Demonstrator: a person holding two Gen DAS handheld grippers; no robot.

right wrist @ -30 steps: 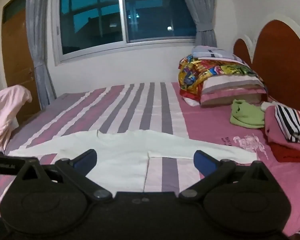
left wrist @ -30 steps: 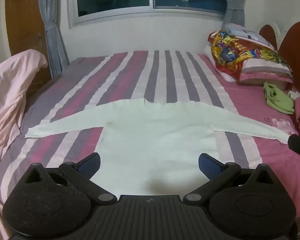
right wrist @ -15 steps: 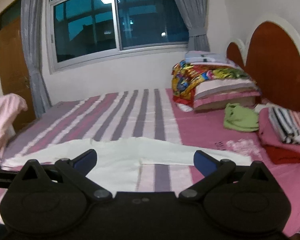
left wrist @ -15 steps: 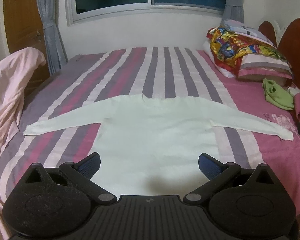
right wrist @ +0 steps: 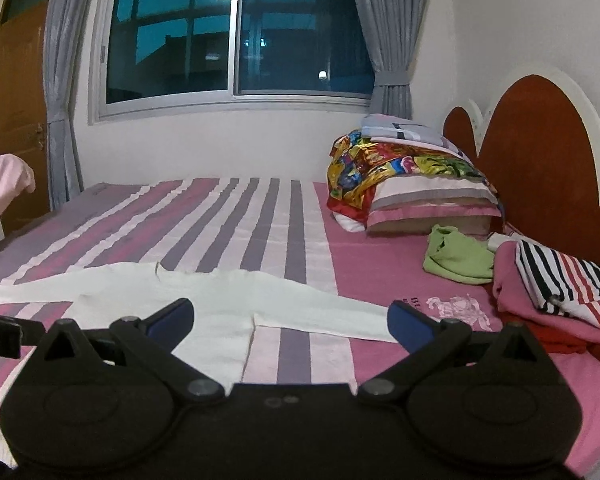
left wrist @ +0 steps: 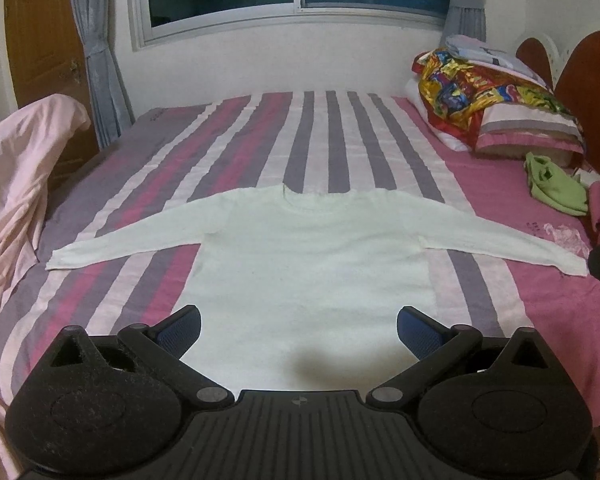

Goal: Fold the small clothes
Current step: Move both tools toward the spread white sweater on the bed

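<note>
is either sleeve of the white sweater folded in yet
No, the white sweater lies flat on the striped bedspread with both sleeves stretched straight out to the sides.

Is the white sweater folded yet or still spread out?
Spread flat: the white long-sleeved sweater lies on the striped bedsheet, both sleeves stretched sideways, no fold visible.

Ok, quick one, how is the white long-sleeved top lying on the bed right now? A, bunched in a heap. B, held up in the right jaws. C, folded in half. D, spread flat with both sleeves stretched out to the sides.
D: the white top lies flat on the striped bedspread, both sleeves stretched outward, and both sets of jaws are open and empty.
</note>
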